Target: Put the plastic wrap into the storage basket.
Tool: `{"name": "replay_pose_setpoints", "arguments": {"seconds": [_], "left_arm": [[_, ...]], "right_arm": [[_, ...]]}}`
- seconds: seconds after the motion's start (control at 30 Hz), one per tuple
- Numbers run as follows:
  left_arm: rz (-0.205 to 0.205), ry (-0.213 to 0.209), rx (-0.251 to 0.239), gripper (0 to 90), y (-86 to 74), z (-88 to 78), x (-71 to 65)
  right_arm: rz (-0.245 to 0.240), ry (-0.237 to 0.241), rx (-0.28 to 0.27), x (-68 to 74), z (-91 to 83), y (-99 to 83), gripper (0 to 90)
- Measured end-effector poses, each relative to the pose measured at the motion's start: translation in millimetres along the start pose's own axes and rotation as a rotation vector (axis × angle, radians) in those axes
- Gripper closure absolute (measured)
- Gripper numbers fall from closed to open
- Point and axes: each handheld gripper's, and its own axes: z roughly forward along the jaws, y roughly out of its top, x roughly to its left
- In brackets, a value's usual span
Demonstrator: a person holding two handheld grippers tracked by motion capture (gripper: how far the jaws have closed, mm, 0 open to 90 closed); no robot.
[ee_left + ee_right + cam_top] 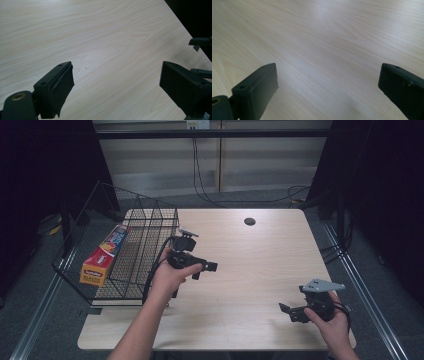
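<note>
My left gripper [210, 267] is held above the light wooden table [250, 270], just right of a black wire basket [145, 227], and its jaws point right. In the left gripper view the left gripper [117, 75] stands open with only bare wood between the jaws. My right gripper [286, 312] hovers low near the table's front right corner with its jaws pointing left. In the right gripper view the right gripper [328, 75] is open and holds nothing. A long orange and yellow box of wrap [102, 256] lies in the left part of the basket.
The wire basket hangs over the table's left edge. A small round hole [249, 221] sits near the table's back edge. Cables [300, 192] trail across the floor behind the table. The other hand's gripper [201, 41] shows at the right edge of the left gripper view.
</note>
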Motion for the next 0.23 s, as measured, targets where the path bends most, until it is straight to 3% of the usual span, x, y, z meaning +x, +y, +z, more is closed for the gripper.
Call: {"name": "replay_pose_setpoints", "arguments": {"seconds": [0.23], "left_arm": [[0.038,-0.032,-0.008,10.7,-9.6,11.9,-8.9]], "right_arm": [[0.006,0.002,0.013,-0.3,2.7,-1.6,2.3]]}}
